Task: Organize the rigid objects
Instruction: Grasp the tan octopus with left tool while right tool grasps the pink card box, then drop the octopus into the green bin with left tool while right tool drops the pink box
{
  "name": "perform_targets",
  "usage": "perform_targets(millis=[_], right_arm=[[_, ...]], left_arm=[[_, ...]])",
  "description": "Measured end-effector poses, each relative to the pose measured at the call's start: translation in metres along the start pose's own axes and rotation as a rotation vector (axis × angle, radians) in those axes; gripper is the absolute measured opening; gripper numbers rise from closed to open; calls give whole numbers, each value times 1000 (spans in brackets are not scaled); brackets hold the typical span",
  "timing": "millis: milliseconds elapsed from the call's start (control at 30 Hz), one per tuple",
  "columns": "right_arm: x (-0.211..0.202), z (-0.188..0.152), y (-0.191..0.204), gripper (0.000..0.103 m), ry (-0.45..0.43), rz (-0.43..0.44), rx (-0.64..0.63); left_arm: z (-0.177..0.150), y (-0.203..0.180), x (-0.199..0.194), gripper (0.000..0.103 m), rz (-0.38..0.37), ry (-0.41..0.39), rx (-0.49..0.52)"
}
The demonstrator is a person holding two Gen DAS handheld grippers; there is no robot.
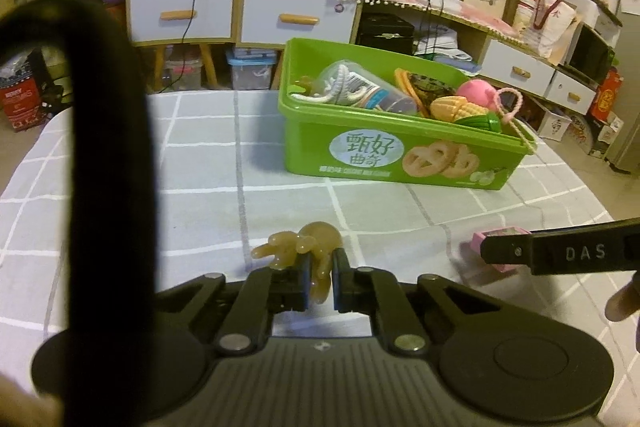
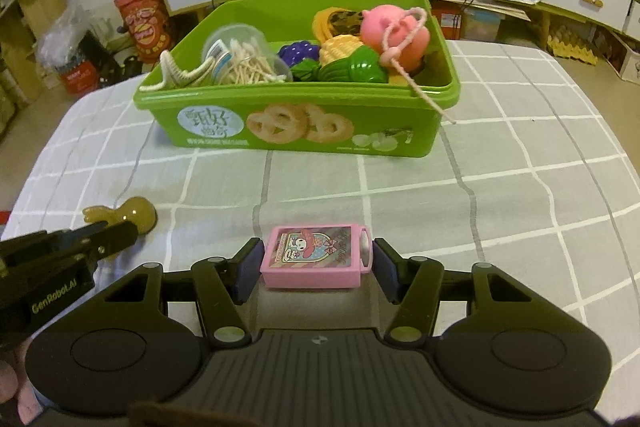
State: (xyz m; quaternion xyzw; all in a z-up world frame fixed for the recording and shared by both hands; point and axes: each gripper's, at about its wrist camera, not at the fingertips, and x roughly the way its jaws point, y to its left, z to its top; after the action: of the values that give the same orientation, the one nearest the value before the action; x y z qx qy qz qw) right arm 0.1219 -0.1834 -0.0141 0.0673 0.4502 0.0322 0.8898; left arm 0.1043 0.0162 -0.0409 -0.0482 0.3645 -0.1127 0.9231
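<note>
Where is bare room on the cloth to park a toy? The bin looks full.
The checked cloth lies bare between the green bin and the pink box, and to the right of both. Crowded: the bin's inside, and the near left around the amber toy in the left tongs.

One green bin holds about seven toys, while one amber octopus toy and one pink box lie on the checked cloth.

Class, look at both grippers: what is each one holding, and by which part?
Left gripper: amber octopus toy, pinched by its tentacles. Right gripper: nothing yet; open fingers flank the pink box.
</note>
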Motion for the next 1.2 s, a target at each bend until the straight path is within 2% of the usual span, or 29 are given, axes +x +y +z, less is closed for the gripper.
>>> perform_targets(millis=[333,667,967,1100,1200], right_arm=[[-10,13,-15,62,-28,37,71],[-25,36,-38,62,-91,110,198],[-25,57,-57,62,-161,202,355],[-20,67,-63,62,-175,259,451],[-17,78,-64,62,-200,286,476]], left_arm=[[11,-5,-9,0,-24,-40,0],[34,-13,-20,0,-46,-103,-12],[68,-25,-17,0,-80,-166,-59],[89,-27,-6,0,-109,-180,-94],[106,-32,9,0,-126,-173,-103]])
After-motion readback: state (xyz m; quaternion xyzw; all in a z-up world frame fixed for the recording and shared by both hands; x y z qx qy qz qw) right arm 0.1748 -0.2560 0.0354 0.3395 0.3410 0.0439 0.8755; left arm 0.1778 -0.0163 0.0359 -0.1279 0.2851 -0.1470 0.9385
